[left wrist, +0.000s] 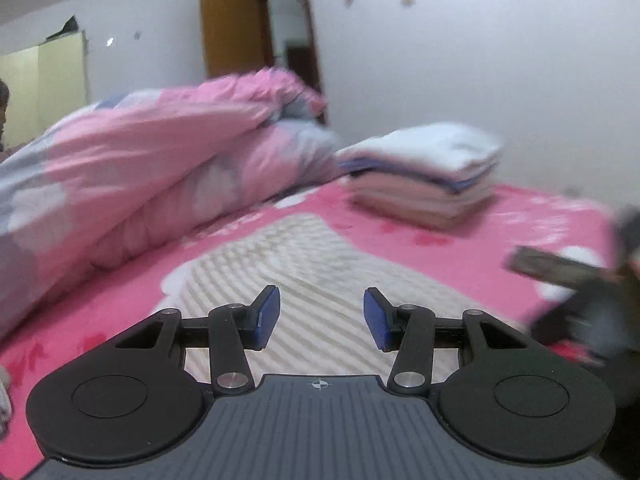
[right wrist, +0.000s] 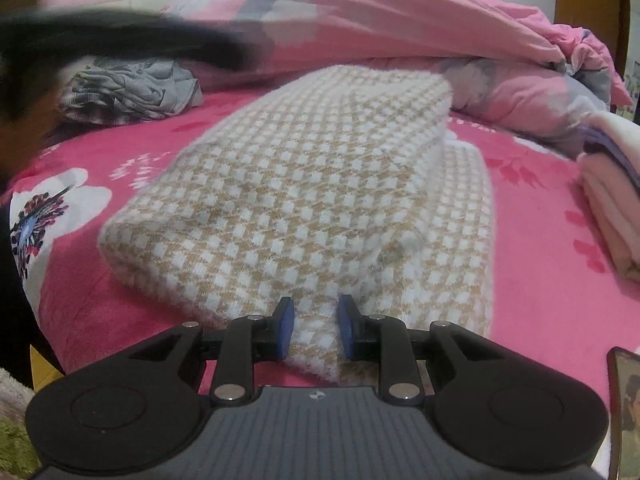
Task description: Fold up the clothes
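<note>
Checked sweater (right wrist: 304, 184) lies folded mid-bed (right wrist: 128, 160), long axis running away from right gripper (right wrist: 314, 330), whose fingers pinch its near edge; left gripper (left wrist: 320, 318) hovers empty, released.

I note the checked sweater (right wrist: 304, 184) is a fuzzy, thick knit cloth in beige and white, its surface soft and slightly napped. The bedsheet (right wrist: 120, 280) under it is matt pink printed cloth with a short plush pile. At twelve o'clock the quilt (right wrist: 400, 20) reads as smooth, thin woven cotton, faintly creased. At ten o'clock the grey garment (right wrist: 132, 88) is thin, crumpled cloth. The right gripper (right wrist: 314, 328) has matt black plastic arms, bright metal pivot pins and blue textured pads. In the left view, the door (left wrist: 232, 28) is smooth brown wood.
</note>
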Motion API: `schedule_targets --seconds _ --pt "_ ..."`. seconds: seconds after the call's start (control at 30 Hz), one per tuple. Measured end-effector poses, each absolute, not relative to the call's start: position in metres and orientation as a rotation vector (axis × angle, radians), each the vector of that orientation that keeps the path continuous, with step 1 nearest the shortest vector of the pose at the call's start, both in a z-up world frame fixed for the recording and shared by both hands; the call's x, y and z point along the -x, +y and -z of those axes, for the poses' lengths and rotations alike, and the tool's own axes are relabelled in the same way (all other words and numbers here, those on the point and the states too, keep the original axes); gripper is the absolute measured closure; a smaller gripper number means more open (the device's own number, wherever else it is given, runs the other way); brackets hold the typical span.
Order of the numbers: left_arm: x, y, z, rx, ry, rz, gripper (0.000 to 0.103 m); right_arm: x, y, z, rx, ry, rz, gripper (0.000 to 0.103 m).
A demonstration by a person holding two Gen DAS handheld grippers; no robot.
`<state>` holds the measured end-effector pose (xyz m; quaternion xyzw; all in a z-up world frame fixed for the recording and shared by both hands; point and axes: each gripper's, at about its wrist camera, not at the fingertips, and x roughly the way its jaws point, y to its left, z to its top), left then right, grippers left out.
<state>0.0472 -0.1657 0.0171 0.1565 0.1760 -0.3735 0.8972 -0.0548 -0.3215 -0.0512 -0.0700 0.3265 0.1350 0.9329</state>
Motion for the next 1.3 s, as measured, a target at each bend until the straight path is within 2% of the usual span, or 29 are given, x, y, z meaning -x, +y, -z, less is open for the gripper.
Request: schedule_targets --seconds 0.07,0.13,0.23,0.33,0.5,0.53,0.6,0.73,0.83,0.97,1.07,1.1,1.17,1.3 --pt "-0.089 -0.187 0.016 -0.361 0.478 0.740 0.059 0.061 -0.327 0.050 0.132 0.663 -0.276 0.077" --pt "-0.098 -0.190 0.044 -0.340 0.443 0.750 0.058 0.064 -0.331 0.050 0.113 0.657 -0.277 0.077" --pt "-0.092 -0.190 0.046 -0.366 0.405 0.741 0.058 0.065 -0.340 0.042 0.070 0.685 -0.297 0.077" --pt "-0.093 -0.182 0.048 -0.320 0.399 0.744 0.058 0.050 -0.358 0.006 -0.011 0.693 -0.343 0.078" --pt "-0.088 -0.185 0.045 -0.339 0.381 0.729 0.058 -0.012 -0.357 -0.065 0.039 0.451 -0.247 0.077" --pt "-0.088 -0.184 0.045 -0.336 0.378 0.728 0.058 -0.032 -0.356 -0.066 0.025 0.440 -0.251 0.077" --pt "-0.088 -0.184 0.045 -0.325 0.377 0.734 0.056 -0.078 -0.357 -0.041 -0.012 0.532 -0.254 0.079" --pt "-0.082 -0.183 0.045 -0.331 0.356 0.748 0.051 -0.119 -0.385 0.028 -0.123 0.693 -0.239 0.082" --pt "-0.083 -0.180 0.045 -0.315 0.355 0.755 0.051 -0.118 -0.382 0.000 -0.064 0.741 -0.216 0.081" --pt "-0.082 -0.178 0.045 -0.311 0.352 0.755 0.050 -0.122 -0.367 -0.039 -0.030 0.627 -0.207 0.081" --pt "-0.082 -0.181 0.044 -0.330 0.361 0.763 0.050 -0.167 -0.359 0.022 0.102 0.792 -0.105 0.084" --pt "-0.080 -0.181 0.043 -0.347 0.348 0.762 0.050 -0.162 -0.356 0.033 0.123 0.748 -0.109 0.084" --pt "-0.077 -0.179 0.040 -0.369 0.342 0.762 0.050 -0.146 -0.361 0.009 0.085 0.719 -0.096 0.082" --pt "-0.083 -0.173 0.024 -0.344 0.395 0.790 0.050 -0.057 -0.415 -0.044 -0.196 0.525 -0.057 0.079"
